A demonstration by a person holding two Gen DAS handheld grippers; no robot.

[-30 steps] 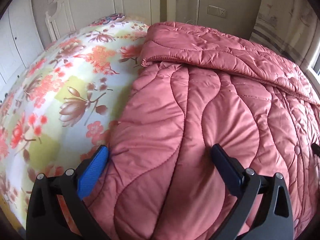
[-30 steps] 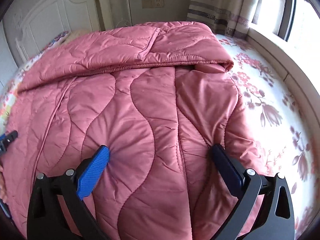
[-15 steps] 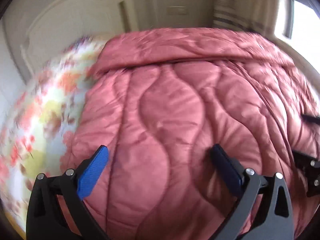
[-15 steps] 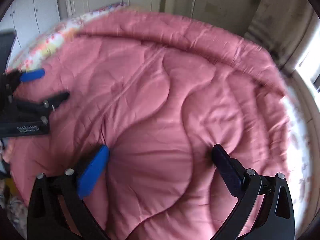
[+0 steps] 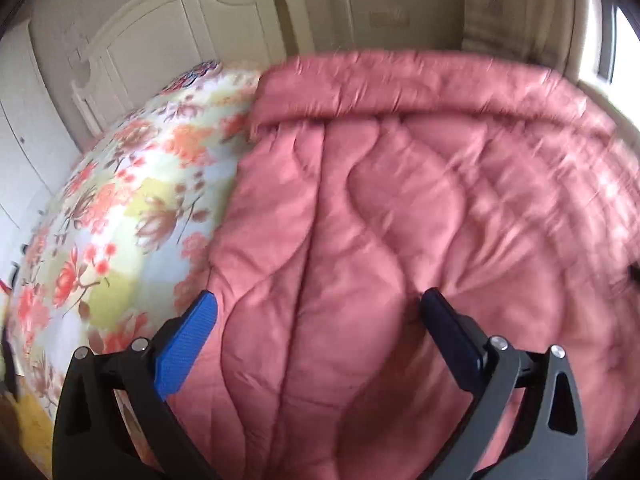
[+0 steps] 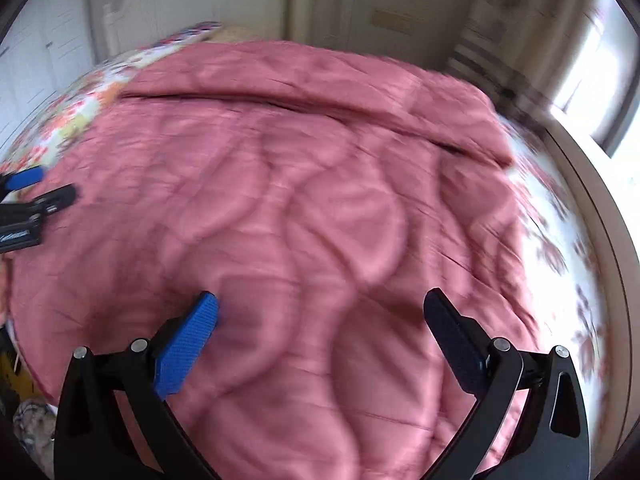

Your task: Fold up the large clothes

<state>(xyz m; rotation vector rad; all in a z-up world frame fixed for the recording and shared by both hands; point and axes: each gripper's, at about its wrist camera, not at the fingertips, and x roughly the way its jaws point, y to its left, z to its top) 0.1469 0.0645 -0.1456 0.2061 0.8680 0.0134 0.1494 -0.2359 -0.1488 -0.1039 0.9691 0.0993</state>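
Note:
A large pink quilted coat (image 5: 400,220) lies spread on the bed, its far part folded over in a thick band (image 5: 400,84). It also fills the right wrist view (image 6: 300,208). My left gripper (image 5: 320,312) is open and empty, just above the coat's near left part. My right gripper (image 6: 320,312) is open and empty above the coat's near middle. The left gripper also shows at the left edge of the right wrist view (image 6: 36,196). Both views are blurred by motion.
The floral bedsheet (image 5: 120,208) lies bare left of the coat and also right of it (image 6: 560,240). A white headboard (image 5: 160,40) and wardrobe doors stand behind. A window (image 6: 592,80) is at the right.
Both grippers have swung sideways over the coat; the views panned and blurred. The left gripper came into the right wrist view. Jaws stayed open and the coat did not move.

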